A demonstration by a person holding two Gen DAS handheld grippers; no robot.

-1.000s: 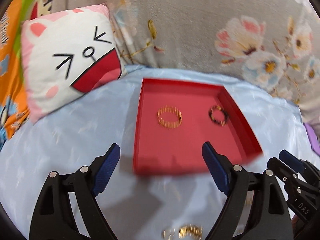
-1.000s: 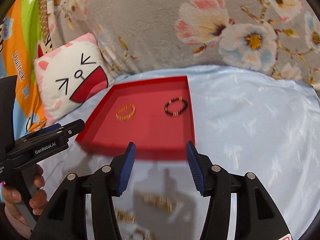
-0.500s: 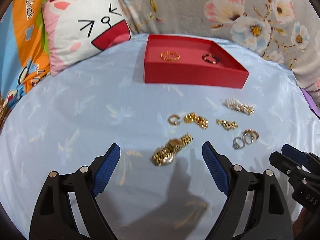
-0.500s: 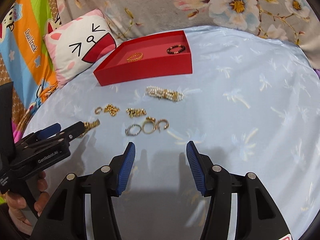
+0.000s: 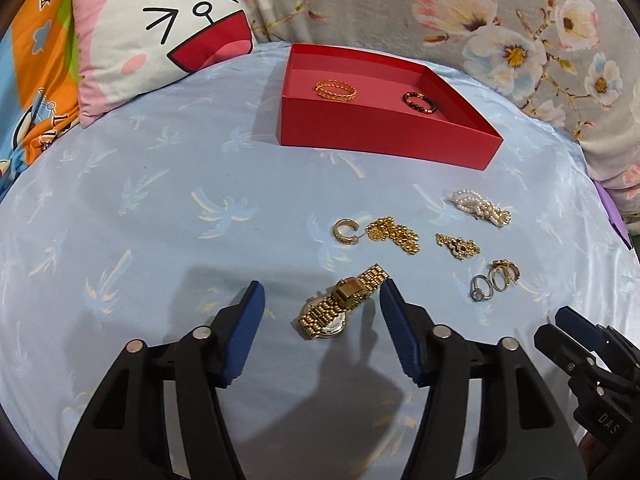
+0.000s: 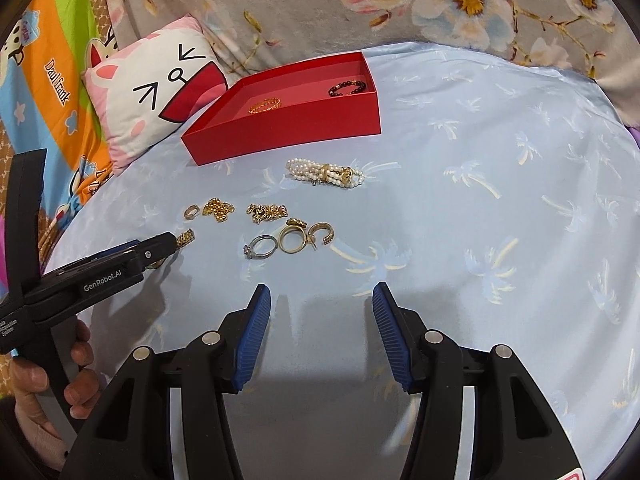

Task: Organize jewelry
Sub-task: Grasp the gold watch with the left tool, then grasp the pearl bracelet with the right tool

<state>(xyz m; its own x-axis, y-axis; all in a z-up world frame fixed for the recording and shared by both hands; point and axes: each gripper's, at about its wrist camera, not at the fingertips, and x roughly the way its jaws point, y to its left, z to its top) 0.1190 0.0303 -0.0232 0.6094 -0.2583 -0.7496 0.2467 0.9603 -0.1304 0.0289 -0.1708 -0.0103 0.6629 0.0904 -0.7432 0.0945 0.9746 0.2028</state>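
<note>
A red tray holds a gold bracelet and a dark bead bracelet. Loose jewelry lies on the light blue sheet: a gold watch, a gold hoop earring, a gold chain, a gold charm, a pearl bracelet and rings. My left gripper is open, its fingers either side of the watch. My right gripper is open and empty, just short of the rings.
A white and pink cartoon pillow lies left of the tray. A grey floral cushion runs along the back. A colourful blanket is at the left edge. The left gripper's body reaches in from the left in the right wrist view.
Both grippers pulled back from over the tray toward the loose jewelry. The left gripper then came close to the gold watch, which now lies between its open fingers.
</note>
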